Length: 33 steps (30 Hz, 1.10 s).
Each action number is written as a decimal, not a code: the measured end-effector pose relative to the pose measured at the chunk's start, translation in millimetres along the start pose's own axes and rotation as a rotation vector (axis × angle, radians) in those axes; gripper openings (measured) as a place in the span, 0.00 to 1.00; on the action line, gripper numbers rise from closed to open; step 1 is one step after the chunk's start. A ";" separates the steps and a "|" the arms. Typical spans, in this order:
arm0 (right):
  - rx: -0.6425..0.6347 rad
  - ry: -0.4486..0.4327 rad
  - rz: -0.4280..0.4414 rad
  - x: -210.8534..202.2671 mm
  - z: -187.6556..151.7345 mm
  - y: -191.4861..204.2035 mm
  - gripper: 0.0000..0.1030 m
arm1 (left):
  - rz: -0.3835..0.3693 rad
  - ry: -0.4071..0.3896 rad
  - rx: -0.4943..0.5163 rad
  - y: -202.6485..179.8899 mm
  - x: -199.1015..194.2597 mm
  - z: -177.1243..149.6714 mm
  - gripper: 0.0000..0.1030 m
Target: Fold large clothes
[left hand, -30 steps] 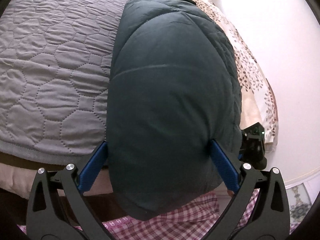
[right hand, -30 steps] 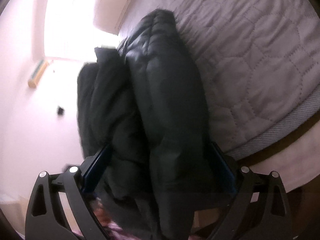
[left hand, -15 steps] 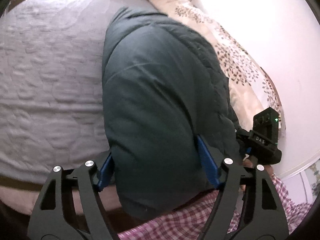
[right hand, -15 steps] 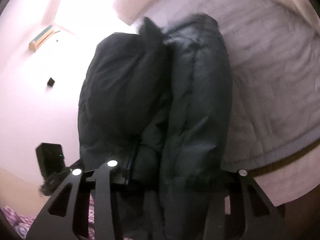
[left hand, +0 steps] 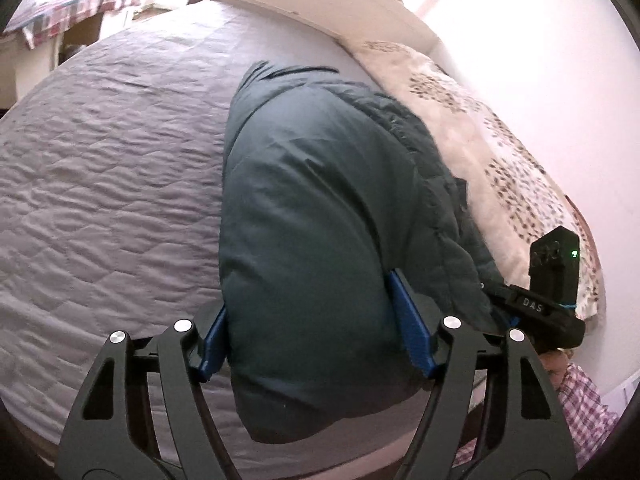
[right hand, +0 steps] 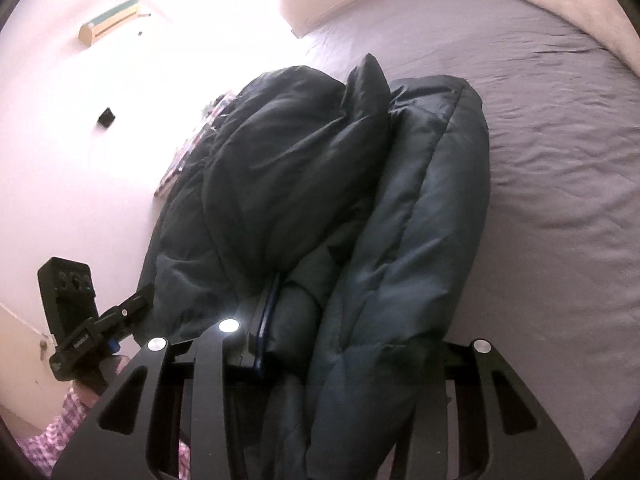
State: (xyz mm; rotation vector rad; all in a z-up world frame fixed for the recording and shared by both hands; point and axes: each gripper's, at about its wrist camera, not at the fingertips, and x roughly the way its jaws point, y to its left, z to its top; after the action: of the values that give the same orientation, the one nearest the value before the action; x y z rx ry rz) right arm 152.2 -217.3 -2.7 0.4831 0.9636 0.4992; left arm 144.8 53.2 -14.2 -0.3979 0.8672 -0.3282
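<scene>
A dark green puffer jacket is bunched into a thick folded bundle above the grey quilted bed. My left gripper is shut on the jacket's near end, its blue pads pressed into both sides of the padding. In the right wrist view the jacket hangs in two thick lobes. My right gripper is shut on the jacket; one blue pad shows at the left, the other finger is hidden by fabric. Each gripper shows at the edge of the other's view.
A cream pillow with a leaf print lies along the bed's right side by the pink wall. The headboard is at the back. A checked-cloth table stands at the far left. The grey bed spreads right of the jacket.
Both grippers have closed tighter on the jacket and lifted it, carrying it further over the bed. More of the bed and headboard has come into view.
</scene>
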 end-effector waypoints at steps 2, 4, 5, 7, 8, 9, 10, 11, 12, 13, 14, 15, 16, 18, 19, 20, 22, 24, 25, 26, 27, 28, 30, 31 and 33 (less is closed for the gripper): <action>-0.005 0.010 -0.009 8.2 -6.6 2.8 0.38 | -0.001 0.004 -0.016 9.9 4.3 -2.7 0.69; 0.001 0.008 -0.014 13.4 -7.6 0.1 0.38 | -0.005 -0.001 -0.012 12.5 5.4 -4.9 0.69; 0.008 0.006 -0.014 15.9 -7.5 -0.2 0.38 | -0.003 -0.005 -0.005 11.7 5.8 -5.6 0.69; 0.011 0.008 -0.016 22.4 4.5 5.3 0.38 | 0.000 -0.009 0.004 12.8 5.9 -7.1 0.69; 0.014 0.009 -0.019 23.1 5.2 5.0 0.38 | 0.000 -0.010 0.003 13.0 6.4 -7.2 0.69; 0.016 0.006 -0.023 23.2 4.6 5.3 0.38 | 0.000 -0.009 0.001 12.3 5.4 -8.8 0.69; 0.017 0.003 -0.027 21.6 6.0 5.6 0.38 | -0.001 -0.009 -0.002 13.5 5.8 -9.2 0.69; 0.020 -0.001 -0.031 20.6 5.7 5.2 0.38 | -0.001 -0.007 -0.005 13.7 7.1 -9.3 0.69; 0.027 -0.006 -0.036 20.8 4.2 5.2 0.39 | 0.000 -0.007 -0.010 14.3 7.2 -10.6 0.70; 0.033 -0.009 -0.038 21.2 1.5 5.4 0.39 | 0.004 -0.006 -0.015 14.1 7.1 -11.9 0.71; 0.043 -0.013 -0.044 20.3 -0.6 4.0 0.42 | 0.010 -0.004 -0.025 13.8 7.1 -12.6 0.73; 0.052 -0.014 -0.052 19.3 -1.6 1.8 0.47 | 0.023 -0.002 -0.035 12.8 6.7 -12.9 0.75; 0.069 -0.013 -0.065 19.1 -2.4 -0.8 0.50 | 0.036 -0.003 -0.042 12.8 5.8 -13.4 0.76; 0.094 -0.011 -0.090 17.8 -2.3 -5.3 0.65 | 0.063 -0.004 -0.040 11.0 1.8 -14.3 0.77; 0.103 -0.009 -0.109 15.5 -1.1 -5.8 0.67 | 0.078 -0.006 -0.037 8.6 -2.5 -14.6 0.77; 0.109 -0.009 -0.113 12.2 0.2 -5.6 0.67 | 0.087 -0.010 -0.035 7.3 -5.7 -15.4 0.77; 0.112 -0.034 -0.134 0.5 4.0 -3.7 0.68 | 0.114 -0.034 -0.026 3.3 -17.0 -17.6 0.77; 0.108 -0.081 -0.150 -16.9 5.6 0.7 0.68 | 0.132 -0.060 -0.019 -1.8 -29.0 -21.2 0.77; 0.101 -0.104 -0.165 -24.6 5.5 4.2 0.68 | 0.146 -0.075 -0.013 -4.2 -36.4 -23.8 0.77; 0.087 -0.138 -0.187 -34.4 3.9 8.1 0.67 | 0.167 -0.090 -0.005 -6.6 -43.1 -26.7 0.77; 0.061 -0.173 -0.208 -44.6 1.3 13.4 0.55 | 0.178 -0.099 0.001 -8.3 -47.3 -28.5 0.77; 0.011 -0.202 -0.236 -55.1 -3.3 21.9 0.46 | 0.192 -0.110 0.011 -10.1 -53.5 -32.4 0.77; -0.064 -0.199 -0.256 -64.0 -14.4 37.0 0.18 | 0.209 -0.118 0.023 -14.8 -60.1 -39.8 0.77; -0.086 -0.188 -0.237 -64.3 -20.2 42.6 0.10 | 0.212 -0.119 0.031 -16.9 -63.9 -44.9 0.77; -0.138 -0.155 -0.203 -63.0 -34.8 53.4 0.01 | 0.216 -0.114 0.035 -18.8 -69.0 -52.9 0.77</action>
State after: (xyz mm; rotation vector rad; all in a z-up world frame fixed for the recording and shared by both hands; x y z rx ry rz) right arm 82.4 -207.1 52.7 0.2910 0.8129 0.3368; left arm 59.3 55.9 9.8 -0.2842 0.7833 -0.1202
